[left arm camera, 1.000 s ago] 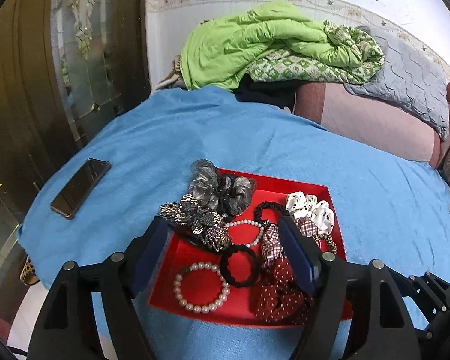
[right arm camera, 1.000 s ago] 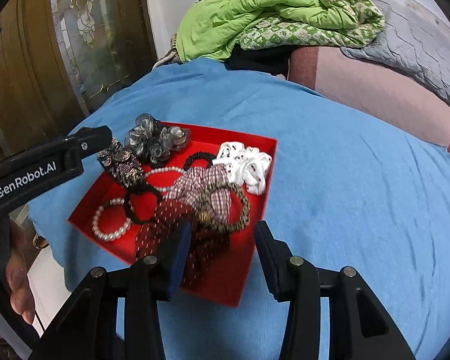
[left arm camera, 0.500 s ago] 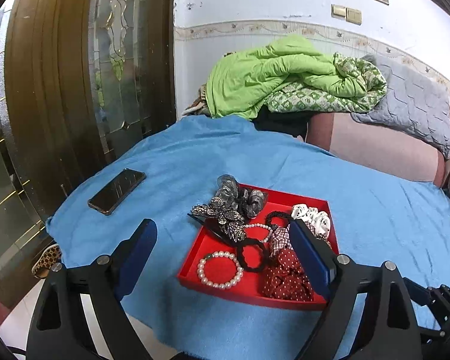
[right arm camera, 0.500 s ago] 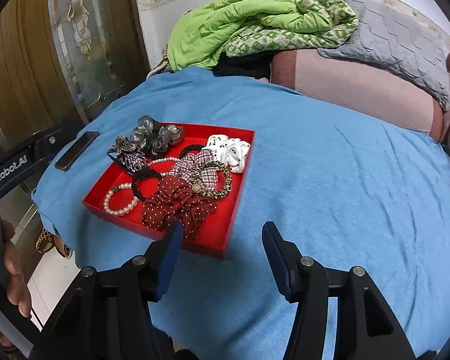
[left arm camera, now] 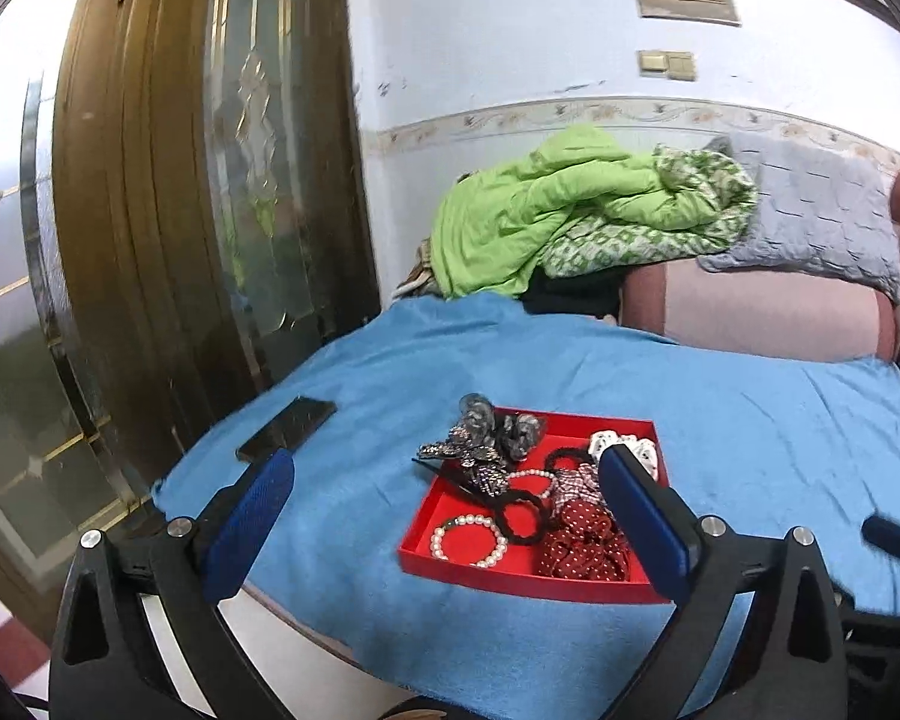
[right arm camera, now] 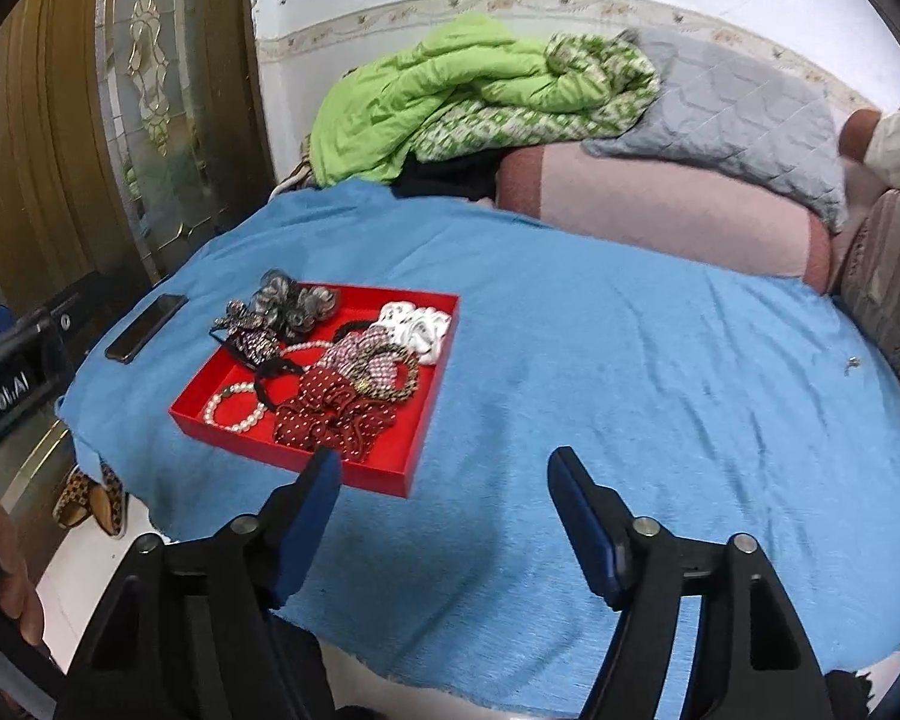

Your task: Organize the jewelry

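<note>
I count one red tray (right arm camera: 411, 461), two pearl bracelets (right arm camera: 237, 405), four scrunchies (right arm camera: 330, 414), one black hair tie (left arm camera: 525, 519), one sequin bow clip (right arm camera: 249, 336), one phone (right arm camera: 145, 327), two tongs (right arm camera: 441, 495).

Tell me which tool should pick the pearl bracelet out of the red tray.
Probably the left tool: in its view the red tray and pearl bracelet sit between its opening, empty jaws. The right tool, also opening and empty, points at bare blue blanket beside the tray.
</note>
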### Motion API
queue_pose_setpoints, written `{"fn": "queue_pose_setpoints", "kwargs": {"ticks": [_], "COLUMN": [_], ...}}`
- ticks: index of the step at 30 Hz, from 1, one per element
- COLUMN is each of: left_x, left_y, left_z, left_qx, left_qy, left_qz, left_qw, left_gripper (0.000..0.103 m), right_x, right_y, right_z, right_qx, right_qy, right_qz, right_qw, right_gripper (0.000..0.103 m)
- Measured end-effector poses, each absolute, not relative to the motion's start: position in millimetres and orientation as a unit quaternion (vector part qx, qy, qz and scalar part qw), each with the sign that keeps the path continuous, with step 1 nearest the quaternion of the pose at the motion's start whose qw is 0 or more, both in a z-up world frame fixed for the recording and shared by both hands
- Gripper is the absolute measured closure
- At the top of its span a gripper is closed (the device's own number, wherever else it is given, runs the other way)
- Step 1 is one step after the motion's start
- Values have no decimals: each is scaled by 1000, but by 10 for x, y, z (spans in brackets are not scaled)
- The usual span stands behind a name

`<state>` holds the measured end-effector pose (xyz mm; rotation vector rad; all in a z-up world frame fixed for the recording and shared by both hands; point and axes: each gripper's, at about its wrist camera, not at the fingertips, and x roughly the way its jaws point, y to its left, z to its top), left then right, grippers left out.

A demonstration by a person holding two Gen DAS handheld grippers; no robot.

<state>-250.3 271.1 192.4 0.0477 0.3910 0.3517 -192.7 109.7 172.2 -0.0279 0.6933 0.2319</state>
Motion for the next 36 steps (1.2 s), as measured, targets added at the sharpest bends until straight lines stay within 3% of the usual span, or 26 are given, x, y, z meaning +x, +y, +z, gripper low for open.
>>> {"fn": "queue_pose_setpoints", "kwargs": {"ticks": [12, 36], "left_x": [-2624, -2749], "left_y": [2787, 2732], "left_z": [1735, 1717], "left_qx": [-18, -11], "left_qy": [273, 256], "left_qz": [84, 48], "left_qw": [958, 965], "left_gripper": [2, 2], "right_x": [-2151, -2287], "right_y": [1089, 1041], "right_z": [1791, 1819], "right_qx": [-25, -29], "right_qy": [324, 255], "right_qz": [80, 63], "right_qw": [942, 964], "right_gripper": [18, 13]}}
